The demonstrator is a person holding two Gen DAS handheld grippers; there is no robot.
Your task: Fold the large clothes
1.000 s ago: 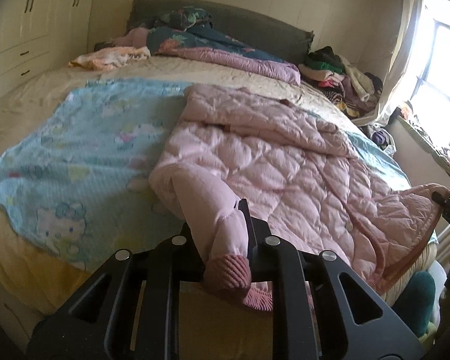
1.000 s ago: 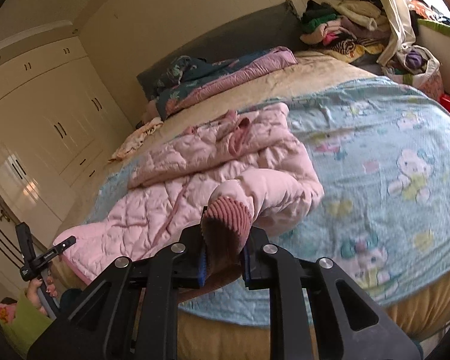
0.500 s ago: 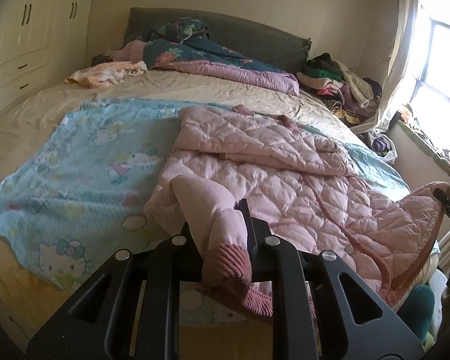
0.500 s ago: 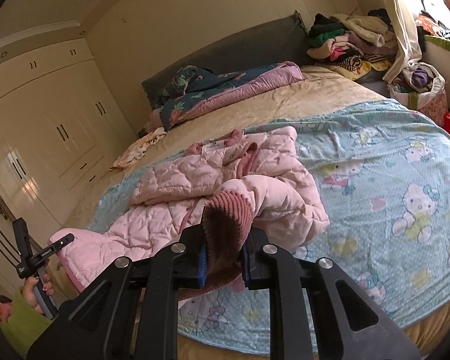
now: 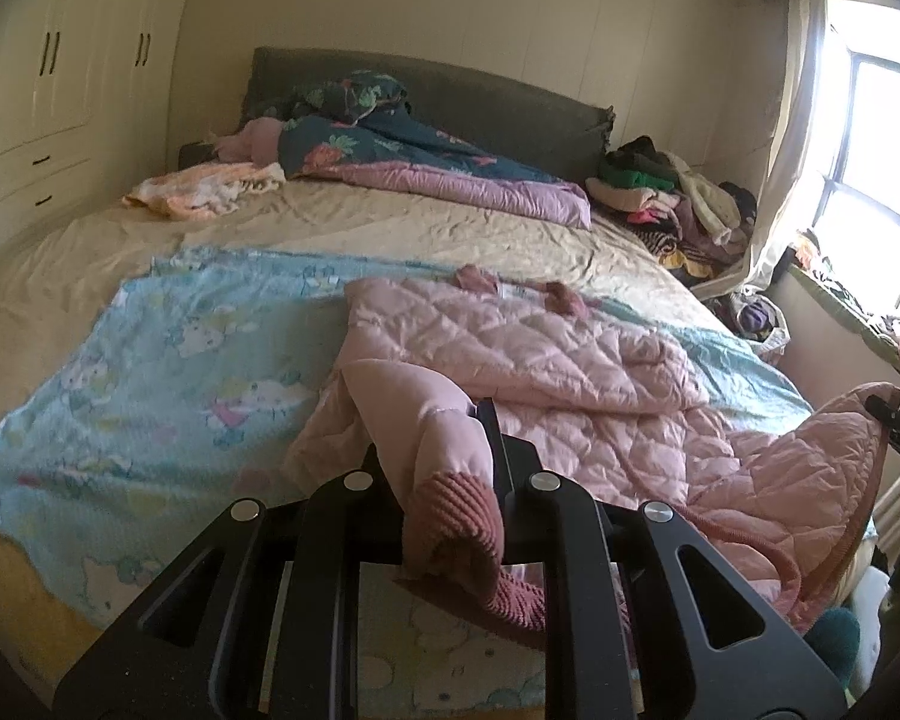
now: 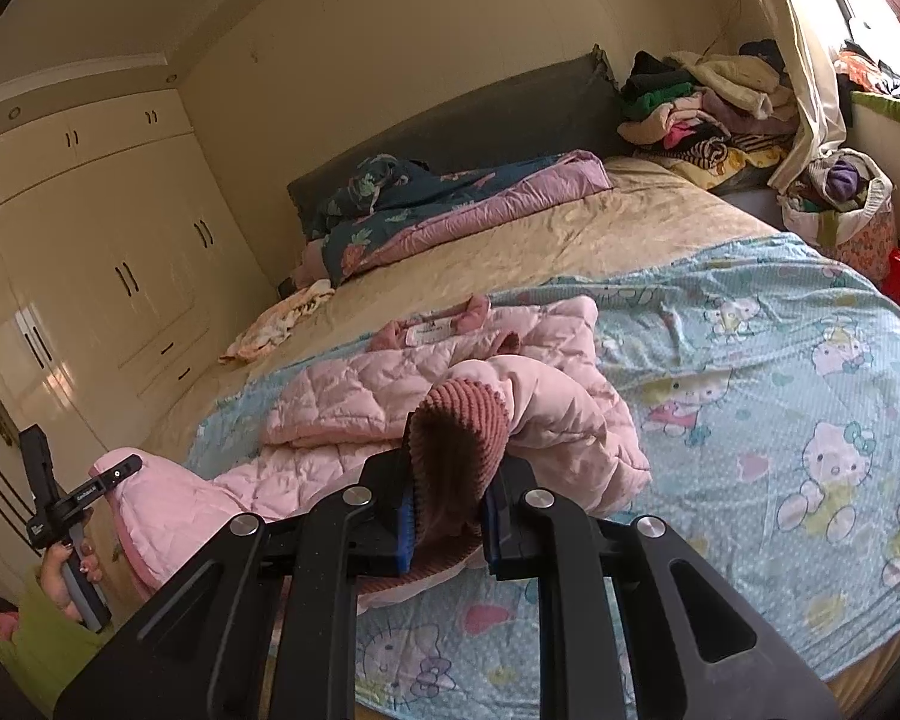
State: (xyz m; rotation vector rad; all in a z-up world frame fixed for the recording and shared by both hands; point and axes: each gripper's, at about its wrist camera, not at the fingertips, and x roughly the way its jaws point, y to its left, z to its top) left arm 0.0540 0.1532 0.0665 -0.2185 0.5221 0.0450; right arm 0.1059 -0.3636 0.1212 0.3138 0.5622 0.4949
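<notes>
I have both tongs clamped on ribbed cuffs: left gripper (image 5: 450, 498), right gripper (image 6: 447, 498). The quilted pink padded jacket (image 5: 570, 372) stretches ahead toward the headboard, probably collar farthest.

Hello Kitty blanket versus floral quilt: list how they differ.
The Hello Kitty blanket is light blue with cartoon prints; the floral quilt is dark teal with a mauve lining. The blanket lies spread flat at the bed's foot; the quilt is bunched by the headboard. The pink quilted jacket lies on the blanket, not the quilt. Both rest on the beige sheet.
</notes>
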